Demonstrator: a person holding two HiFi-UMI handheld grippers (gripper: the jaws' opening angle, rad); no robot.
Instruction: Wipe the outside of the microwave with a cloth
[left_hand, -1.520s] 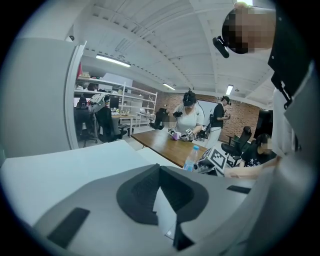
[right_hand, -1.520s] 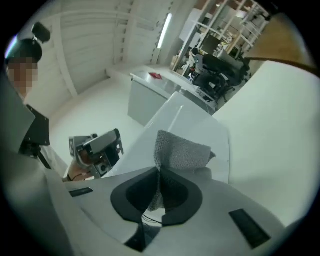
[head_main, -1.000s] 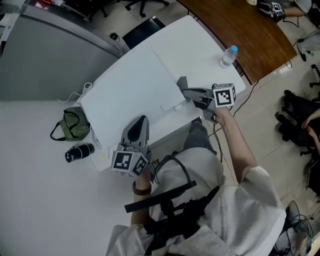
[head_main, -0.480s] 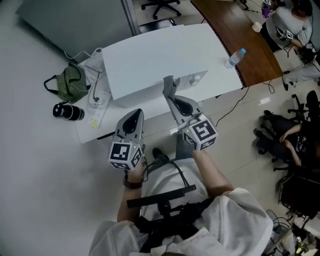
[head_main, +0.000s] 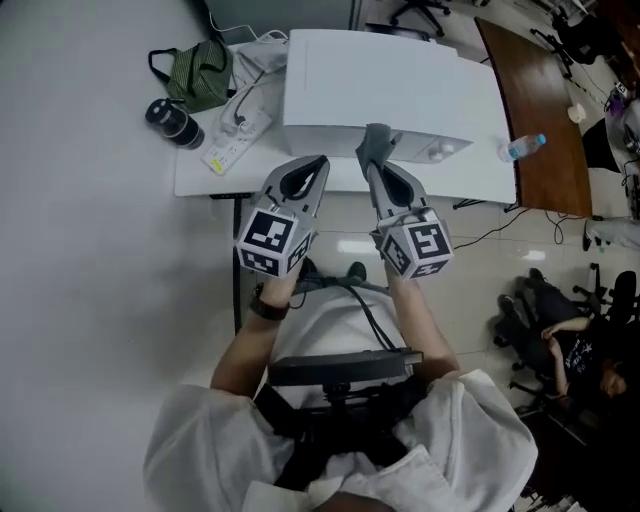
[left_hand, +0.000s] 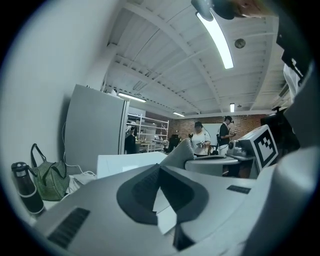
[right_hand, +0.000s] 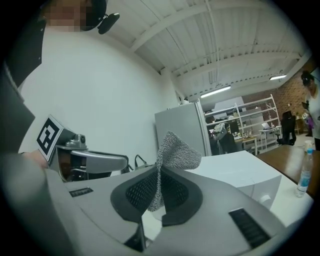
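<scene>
Grey knitted cloth is pinched between the pads of the right gripper, whose jaws are closed on its lower part while a loose corner stands up above them. From the head view the right gripper reaches toward the front edge of the white microwave, and the cloth shows right at that edge, near the middle of the front; whether it touches the casing cannot be told. The microwave stands on a white table, with its knobs toward the person's right.

Just beside it, to the left, the left gripper is held over the table's near edge, short of the microwave. In its own view the left gripper has its jaws brought together with nothing between them; the microwave lies beyond.

On the left part of the table are a green bag, a black bottle and a white power strip. A clear water bottle lies at the table's right end, next to a brown wooden table. Both forearms of the person run back from the grippers' marker cubes
</scene>
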